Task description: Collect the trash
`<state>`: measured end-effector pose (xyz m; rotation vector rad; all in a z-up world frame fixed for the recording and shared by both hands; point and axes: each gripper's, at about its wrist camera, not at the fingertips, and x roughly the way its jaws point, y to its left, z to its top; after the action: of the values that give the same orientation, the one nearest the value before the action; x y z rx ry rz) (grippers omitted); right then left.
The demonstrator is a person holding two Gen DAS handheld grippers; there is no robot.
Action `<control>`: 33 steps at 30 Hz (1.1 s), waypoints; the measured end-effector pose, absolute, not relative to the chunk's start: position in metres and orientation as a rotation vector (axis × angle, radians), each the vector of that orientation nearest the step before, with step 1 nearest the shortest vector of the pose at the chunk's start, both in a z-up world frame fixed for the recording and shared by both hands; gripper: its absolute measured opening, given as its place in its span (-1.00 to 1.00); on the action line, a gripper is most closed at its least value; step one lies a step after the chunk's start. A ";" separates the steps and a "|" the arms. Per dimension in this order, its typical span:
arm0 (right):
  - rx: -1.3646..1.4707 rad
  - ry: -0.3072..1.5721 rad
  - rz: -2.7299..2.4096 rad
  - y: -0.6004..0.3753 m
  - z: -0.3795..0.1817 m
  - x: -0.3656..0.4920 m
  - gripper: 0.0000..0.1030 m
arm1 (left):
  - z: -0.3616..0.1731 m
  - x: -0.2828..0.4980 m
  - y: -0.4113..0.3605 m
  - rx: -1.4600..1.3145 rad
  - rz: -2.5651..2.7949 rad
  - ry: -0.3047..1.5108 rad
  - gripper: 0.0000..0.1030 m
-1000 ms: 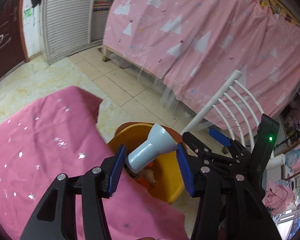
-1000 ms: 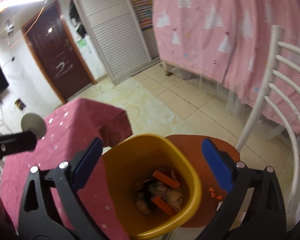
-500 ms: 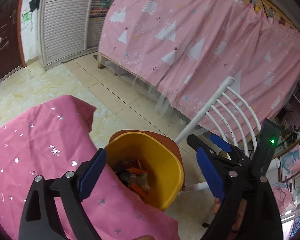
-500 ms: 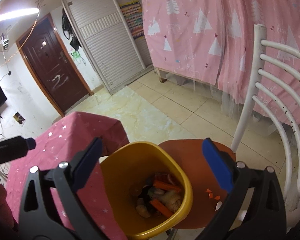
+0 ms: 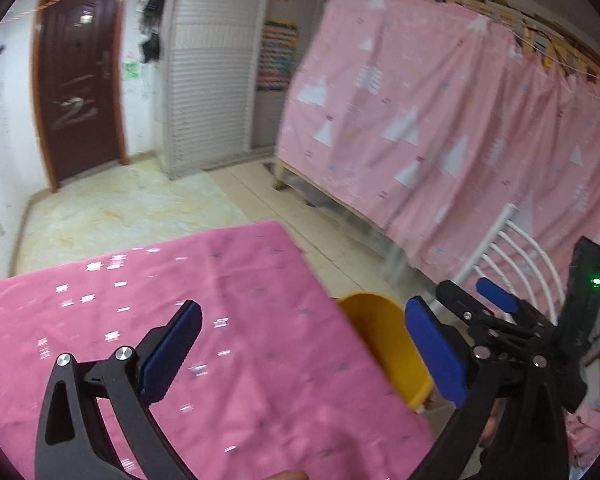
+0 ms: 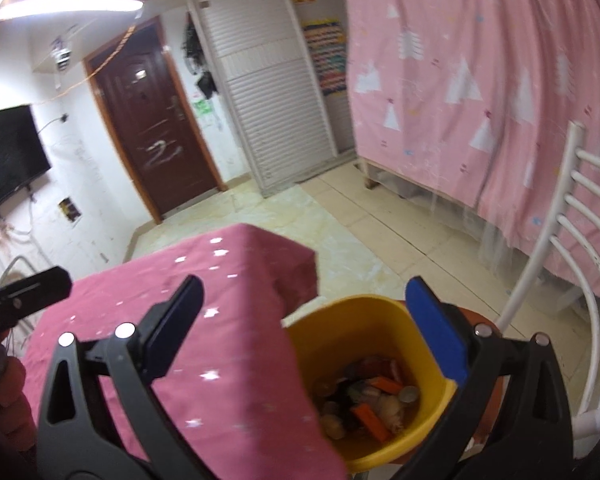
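Observation:
A yellow bin [image 6: 364, 320] stands on an orange chair seat [image 6: 474, 318] beside the table. It holds several bits of trash [image 6: 364, 400], among them orange pieces. My right gripper [image 6: 304, 336] is open and empty, hovering over the bin's near left rim. My left gripper [image 5: 300, 344] is open and empty above the pink star-print tablecloth [image 5: 140, 320]. The bin [image 5: 380, 332] shows at its right, past the table edge. The right gripper [image 5: 496, 300] shows beyond the bin in the left wrist view. Part of the left gripper [image 6: 24, 294] shows at the left in the right wrist view.
A white chair back [image 6: 580, 264] rises right of the bin. A pink curtain [image 5: 440, 128] hangs behind it. A tiled floor [image 5: 140, 204], a brown door [image 6: 156, 120] and a shuttered cabinet [image 6: 268, 92] lie beyond the table. A black screen [image 6: 4, 156] hangs on the left wall.
My left gripper let go of a grey-white funnel-shaped item over the bin, opened, then swung left over the tablecloth. The right gripper stayed open above the bin and shifted a little left.

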<state>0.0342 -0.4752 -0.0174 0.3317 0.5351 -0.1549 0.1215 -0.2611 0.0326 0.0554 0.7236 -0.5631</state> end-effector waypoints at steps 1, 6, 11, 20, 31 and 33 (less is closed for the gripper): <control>0.318 0.535 -0.136 -0.463 -0.015 0.035 0.88 | 0.035 0.119 -0.250 0.052 -0.533 0.709 0.81; 0.253 0.548 -0.051 -0.410 -0.009 0.040 0.88 | 0.039 0.108 -0.200 0.034 -0.414 0.666 0.81; 0.196 0.561 0.033 -0.359 -0.005 0.041 0.88 | 0.037 0.094 -0.147 0.003 -0.300 0.645 0.81; 0.130 0.572 0.117 -0.291 -0.003 0.033 0.88 | 0.029 0.074 -0.078 -0.013 -0.159 0.630 0.81; 0.084 0.573 0.146 -0.255 0.001 0.028 0.88 | 0.023 0.060 -0.028 -0.056 -0.099 0.622 0.81; 0.082 0.573 0.144 -0.252 0.001 0.027 0.88 | 0.022 0.058 -0.025 -0.055 -0.098 0.621 0.81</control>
<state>0.0268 -0.2516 0.0005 0.0819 0.5733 0.1444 0.0579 -0.0255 0.0223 -0.0555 0.6213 -0.0977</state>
